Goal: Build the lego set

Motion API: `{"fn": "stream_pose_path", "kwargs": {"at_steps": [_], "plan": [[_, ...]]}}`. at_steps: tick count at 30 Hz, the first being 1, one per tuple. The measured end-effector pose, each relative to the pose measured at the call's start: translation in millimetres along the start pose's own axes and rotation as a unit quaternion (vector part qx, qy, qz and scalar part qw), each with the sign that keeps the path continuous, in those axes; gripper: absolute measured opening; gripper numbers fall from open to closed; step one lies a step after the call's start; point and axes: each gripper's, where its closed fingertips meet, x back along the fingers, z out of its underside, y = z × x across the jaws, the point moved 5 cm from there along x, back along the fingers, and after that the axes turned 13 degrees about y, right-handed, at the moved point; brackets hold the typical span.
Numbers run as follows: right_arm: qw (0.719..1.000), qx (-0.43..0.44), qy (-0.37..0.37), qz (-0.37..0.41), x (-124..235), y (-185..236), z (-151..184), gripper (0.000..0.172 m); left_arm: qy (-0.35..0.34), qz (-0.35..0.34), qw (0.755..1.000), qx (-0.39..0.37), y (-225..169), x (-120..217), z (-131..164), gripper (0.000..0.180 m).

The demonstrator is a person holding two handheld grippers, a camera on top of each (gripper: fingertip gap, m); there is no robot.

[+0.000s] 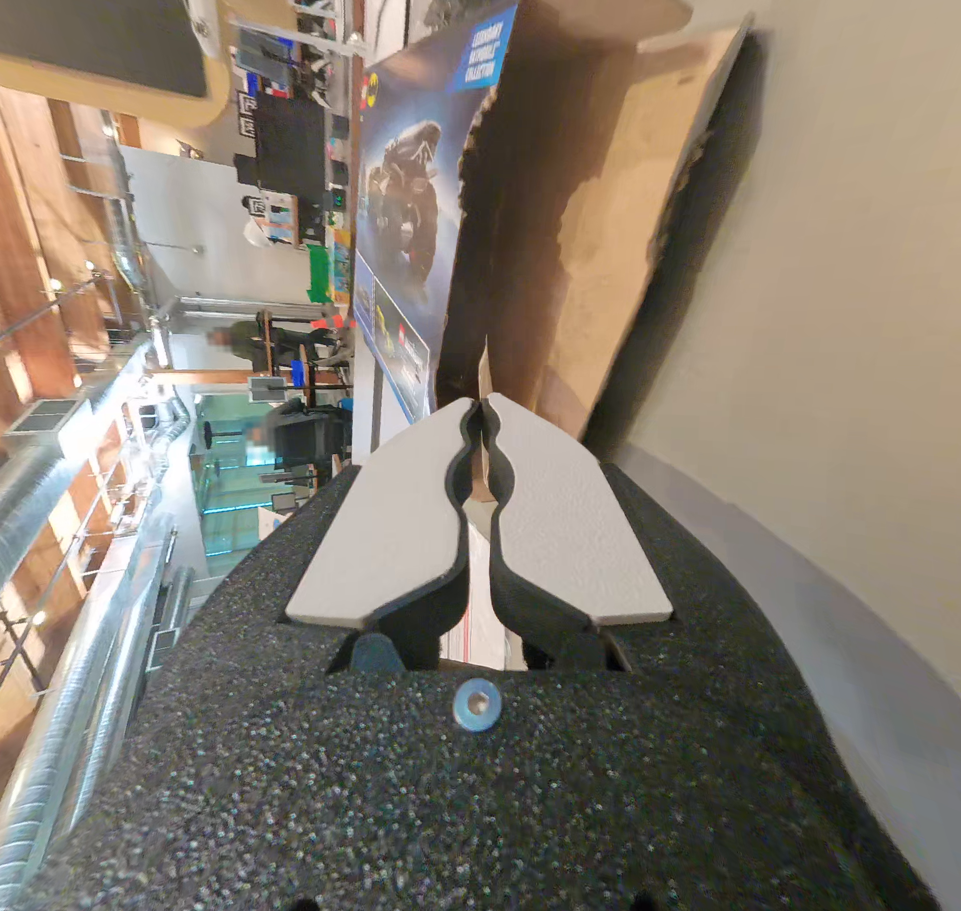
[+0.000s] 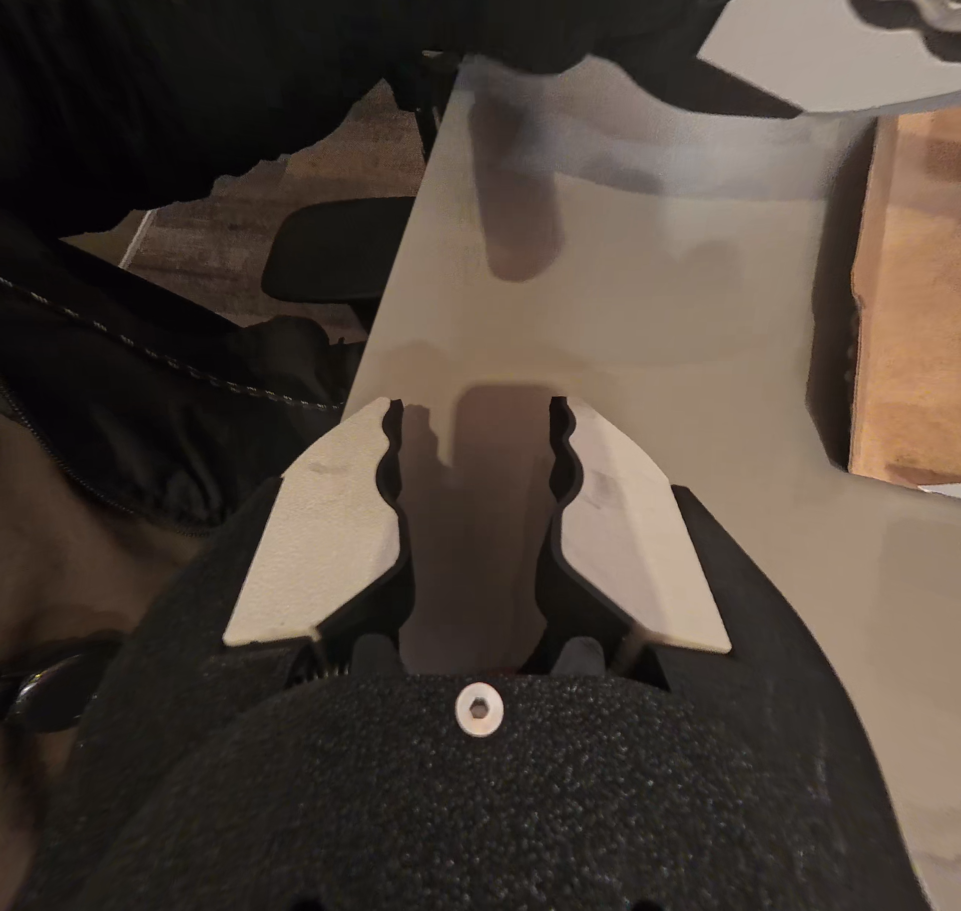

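In the left wrist view my left gripper (image 1: 481, 402) is shut on a thin brown cardboard flap (image 1: 484, 366), seen edge-on between the pads. The flap belongs to an open box with a dark blue printed side (image 1: 411, 184) and a bare brown inside (image 1: 624, 210). The box stands on a pale grey table (image 1: 832, 314). In the right wrist view my right gripper (image 2: 476, 402) is open, with only the grey table (image 2: 624, 314) and shadows between its fingers. It is close above the table near its left edge. The brown cardboard box (image 2: 915, 288) lies to its right, apart from it.
A person's dark jacket (image 2: 156, 366) and sleeve (image 2: 572, 13) fill the left and top of the right wrist view. A black chair seat (image 2: 322, 246) stands on the floor beyond the table's edge. Shelves, desks and people (image 1: 249, 340) show far off in the left wrist view. Spacing between my two grippers at the tips: around 20 centimetres.
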Motion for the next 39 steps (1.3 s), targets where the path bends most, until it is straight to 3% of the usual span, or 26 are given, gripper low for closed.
{"fn": "stream_pose_path", "kwargs": {"at_steps": [4, 8, 15, 24, 29, 33, 39], "plan": [[1.0, -0.005, -0.001, 0.0, 2, -2, 3, 0.056, 0.029, 0.035, 0.999, -0.016, 6, -23, 3, 0.001], [1.0, -0.004, -0.002, 0.002, 4, -1, 6, 0.056, 0.046, 0.046, 0.998, -0.011, 7, -34, 6, 0.022], [1.0, -0.008, -0.003, 0.0, 5, 0, 8, 0.056, 0.038, 0.068, 0.996, 0.047, 7, -31, 12, 0.038], [1.0, -0.005, -0.002, 0.002, 4, 2, 8, 0.056, 0.112, 0.098, 0.982, 0.119, 24, -48, 21, 0.07], [1.0, -0.004, -0.003, 0.001, 4, 2, 8, 0.056, 0.16, 0.175, 0.951, 0.2, 27, -64, 23, 0.072], [1.0, -0.004, -0.003, 0.0, 5, 3, 9, 0.056, 0.224, 0.159, 0.938, 0.211, 29, -75, 33, 0.074], [1.0, -0.007, -0.008, 0.004, 7, 2, 11, 0.056, 0.202, 0.179, 0.916, 0.296, 28, -72, 33, 0.071]]}}
